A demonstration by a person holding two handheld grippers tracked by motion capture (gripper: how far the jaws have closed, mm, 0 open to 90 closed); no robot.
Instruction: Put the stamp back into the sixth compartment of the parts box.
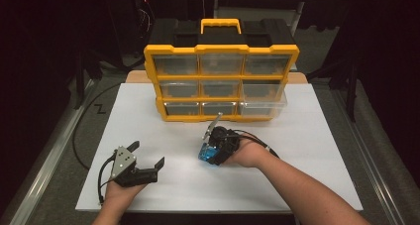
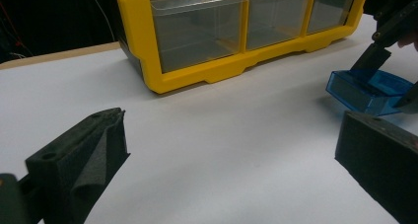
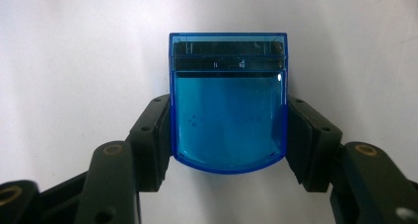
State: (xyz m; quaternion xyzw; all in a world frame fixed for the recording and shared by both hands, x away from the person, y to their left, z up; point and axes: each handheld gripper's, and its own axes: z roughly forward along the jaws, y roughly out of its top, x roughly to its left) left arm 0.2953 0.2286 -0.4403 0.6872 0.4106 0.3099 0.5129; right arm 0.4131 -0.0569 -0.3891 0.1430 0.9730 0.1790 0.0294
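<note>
On the white board, in front of the organiser:

Blue box: a small see-through blue plastic case, low on the board, near its middle and well apart from the organiser. In the left gripper view it sits with its base on or just above the board; contact cannot be confirmed.

Right tongs: half open, both pads pressed flat against the two opposite sides of the blue box, one on each side. The box fills the gap between the jaws. The tongs point down at the board.

Left tongs: jaws spread wide, nothing between them, bare board showing in the gap. Held low over the near left part of the board, well apart from the blue box.

Organiser: yellow-framed, black-backed drawer case with a yellow handle, standing upright at the far side of the board. Three rows of three clear drawers.

Bottom right drawer: pulled partway out of the frame, toward the person. Other drawers sit flush.

Hands: each forearm enters from the near edge; the right hand is wrapped around its tongs.
</note>
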